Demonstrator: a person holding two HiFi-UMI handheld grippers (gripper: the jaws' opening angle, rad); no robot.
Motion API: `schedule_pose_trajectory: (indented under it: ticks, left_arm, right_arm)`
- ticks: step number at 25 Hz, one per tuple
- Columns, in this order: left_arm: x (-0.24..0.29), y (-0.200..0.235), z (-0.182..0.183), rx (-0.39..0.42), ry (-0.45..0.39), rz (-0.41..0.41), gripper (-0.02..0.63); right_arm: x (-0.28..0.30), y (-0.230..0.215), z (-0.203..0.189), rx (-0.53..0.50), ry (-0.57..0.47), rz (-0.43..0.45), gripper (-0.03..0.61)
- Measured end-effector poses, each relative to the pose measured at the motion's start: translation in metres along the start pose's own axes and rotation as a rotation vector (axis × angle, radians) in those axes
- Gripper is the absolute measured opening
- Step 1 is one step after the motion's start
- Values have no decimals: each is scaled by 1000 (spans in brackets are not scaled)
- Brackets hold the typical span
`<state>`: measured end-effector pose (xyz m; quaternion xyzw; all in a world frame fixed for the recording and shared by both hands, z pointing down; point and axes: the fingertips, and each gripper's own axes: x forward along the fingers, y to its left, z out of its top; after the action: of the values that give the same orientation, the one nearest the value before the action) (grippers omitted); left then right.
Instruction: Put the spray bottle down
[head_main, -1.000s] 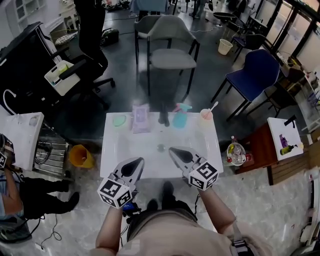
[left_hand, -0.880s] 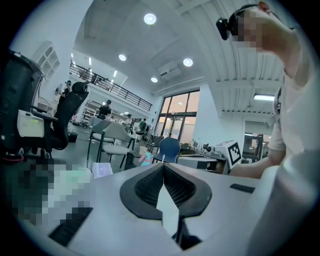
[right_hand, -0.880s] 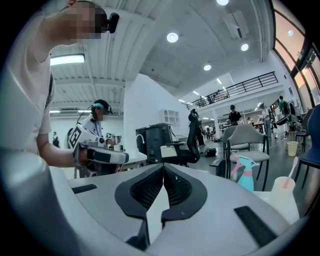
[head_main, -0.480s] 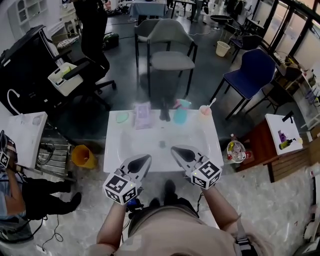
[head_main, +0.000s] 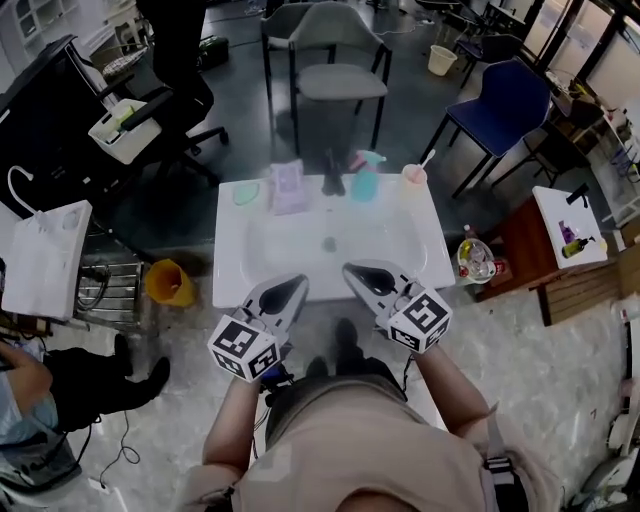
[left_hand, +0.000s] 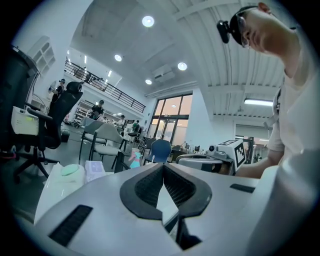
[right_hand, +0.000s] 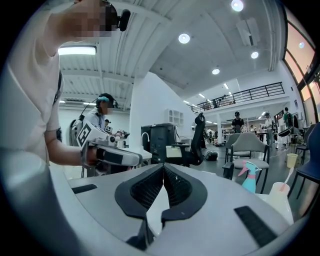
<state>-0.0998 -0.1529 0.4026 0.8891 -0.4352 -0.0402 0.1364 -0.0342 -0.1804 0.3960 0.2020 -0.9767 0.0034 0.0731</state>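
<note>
1. Head view: both tools are held over the near edge of the white table (head_main: 300, 255), well apart from everything on it. The left gripper (head_main: 296, 282) and the right gripper (head_main: 351, 269) point toward the far side, each with its jaws together and nothing in them.
2. Head view, far edge: the spray bottle (head_main: 364, 178) stands upright in a row, with a dark object (head_main: 332, 180) just left of it and a cup with a straw (head_main: 413, 175) just right. A purple pack (head_main: 289, 186) and a green item (head_main: 245, 193) lie further left. We judge the bottle already set down: it stands on its own and neither tool is near it.
3. Left gripper view: the ribbed pads meet at the tip and nothing sits between them. The spray bottle (left_hand: 134, 159) shows small and far off, beyond the left jaw, and the other tool's marker cube (left_hand: 236, 151) is at right. The tool looks roughly level, which suits an idle hold, not a reach.
4. Right gripper view: the jaws are closed on nothing. The spray bottle (right_hand: 248, 177) stands far right, beside the cup (right_hand: 280, 194). The left gripper (right_hand: 112, 156) shows at left in the person's hand.
5. Our reading: 2 empty tools parked at the near side fit a finished placement. We see no hazard to the bottle.
</note>
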Motion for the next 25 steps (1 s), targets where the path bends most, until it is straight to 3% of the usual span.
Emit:
schedule_pose_trajectory:
  ticks: [9,19,25]
  left_arm:
    - [-4,-4,-8,-34,5,-14,9]
    - [9,-30,2,-22,-28,-33,9]
    - [15,-49,2,-2,-5,-32,9]
  right_arm:
    - [-17,11,-8,32,30,-43,23]
    - [-51,7,-7,54,16,-64,21]
    - [-69,6,-6,60,-14,-51,21]
